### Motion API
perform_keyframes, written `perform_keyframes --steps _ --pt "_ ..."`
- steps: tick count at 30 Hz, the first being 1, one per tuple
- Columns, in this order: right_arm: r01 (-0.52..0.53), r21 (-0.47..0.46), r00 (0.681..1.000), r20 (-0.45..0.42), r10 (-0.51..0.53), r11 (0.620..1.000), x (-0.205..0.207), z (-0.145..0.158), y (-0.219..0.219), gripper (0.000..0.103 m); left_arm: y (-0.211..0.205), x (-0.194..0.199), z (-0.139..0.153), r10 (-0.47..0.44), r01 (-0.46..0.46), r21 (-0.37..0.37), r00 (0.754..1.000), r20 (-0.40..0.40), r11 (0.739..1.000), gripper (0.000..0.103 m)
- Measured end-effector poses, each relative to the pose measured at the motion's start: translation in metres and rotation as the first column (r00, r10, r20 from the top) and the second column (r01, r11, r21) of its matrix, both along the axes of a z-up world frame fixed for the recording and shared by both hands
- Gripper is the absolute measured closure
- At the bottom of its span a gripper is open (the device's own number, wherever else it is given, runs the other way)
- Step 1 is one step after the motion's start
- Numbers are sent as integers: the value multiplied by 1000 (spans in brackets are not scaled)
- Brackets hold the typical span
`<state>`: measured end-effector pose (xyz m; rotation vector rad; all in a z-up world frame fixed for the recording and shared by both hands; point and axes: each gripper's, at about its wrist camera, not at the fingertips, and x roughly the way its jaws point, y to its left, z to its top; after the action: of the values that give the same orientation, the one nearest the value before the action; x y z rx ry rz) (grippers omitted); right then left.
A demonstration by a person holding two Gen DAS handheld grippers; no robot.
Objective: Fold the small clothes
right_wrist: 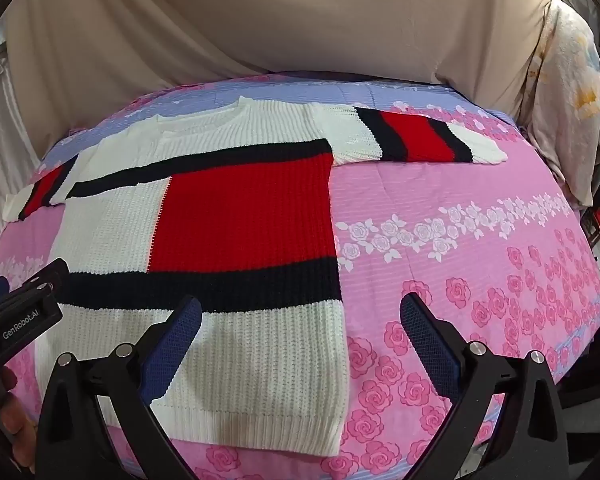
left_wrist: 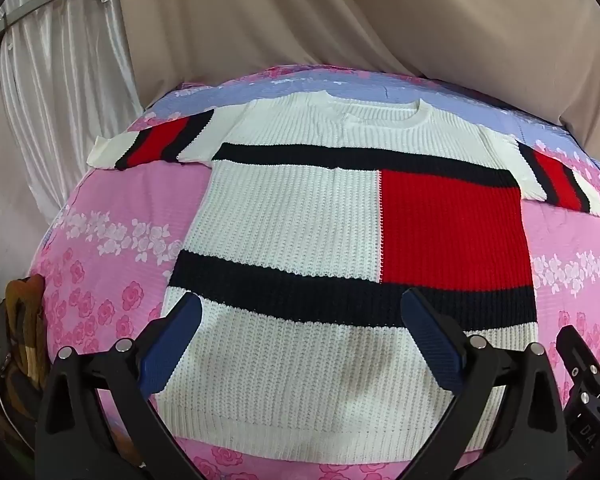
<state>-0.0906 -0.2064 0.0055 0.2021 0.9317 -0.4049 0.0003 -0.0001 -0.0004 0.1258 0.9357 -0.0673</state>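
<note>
White lettering "GenRobot.AI" runs along the black body of the left gripper (right_wrist: 18, 312), seen at the left edge of the right wrist view; in the left wrist view, faint letters "DA" show on the right gripper (left_wrist: 588, 430), rest unreadable

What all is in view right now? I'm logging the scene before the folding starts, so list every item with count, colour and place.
sweater: one, white with black bands and a red block, spread flat on the bedcover, sleeves out.
bedcover: one, pink and lilac with roses, under the sweater.
beige drape: one, behind the bed.
white curtain: one, far left.
floral cloth: one, pale, hanging far right.
left gripper: one, black with blue pads, open over the hem.
right gripper: one, same colours, open over the sweater's right edge.
</note>
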Motion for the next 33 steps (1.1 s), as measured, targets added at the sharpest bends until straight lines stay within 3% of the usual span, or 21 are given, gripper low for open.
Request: perform_keyframes --steps 11,33 --pt "-5 -3 1000 3 5 1000 5 3 6 5 -1 -10 -10 -15 15 16 1000 6 1000 6" --pt "-16 -7 1000 -2 16 1000 6 -1 0 5 -9 5 -13 -6 7 25 1000 -22 1000 6"
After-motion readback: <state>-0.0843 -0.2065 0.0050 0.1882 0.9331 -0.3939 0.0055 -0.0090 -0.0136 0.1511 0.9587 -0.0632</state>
